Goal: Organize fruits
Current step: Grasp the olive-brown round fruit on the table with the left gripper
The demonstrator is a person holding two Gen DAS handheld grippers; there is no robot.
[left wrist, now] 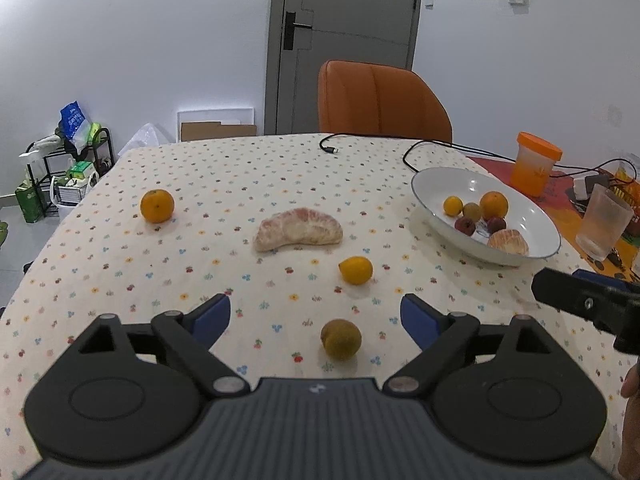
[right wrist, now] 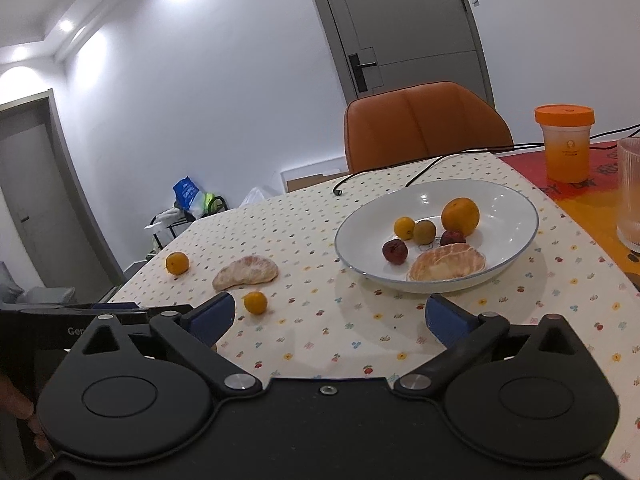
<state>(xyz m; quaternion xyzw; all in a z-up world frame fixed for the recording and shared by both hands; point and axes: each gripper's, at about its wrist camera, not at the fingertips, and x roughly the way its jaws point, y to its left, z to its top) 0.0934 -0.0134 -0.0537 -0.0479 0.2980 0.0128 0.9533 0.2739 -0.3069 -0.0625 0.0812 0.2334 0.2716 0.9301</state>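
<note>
Lining up the left gripper (left wrist: 316,316), wide open, over the near brownish fruit (left wrist: 341,339); right gripper (right wrist: 330,318) open, empty. Next: close, carry to plate (left wrist: 436,184).

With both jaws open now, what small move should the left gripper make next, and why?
Probably ease the left gripper forward and down around the brownish-green fruit. Its jaws stand open and empty, and that fruit lies on the tablecloth nearest them, still outside the white bowl.
</note>
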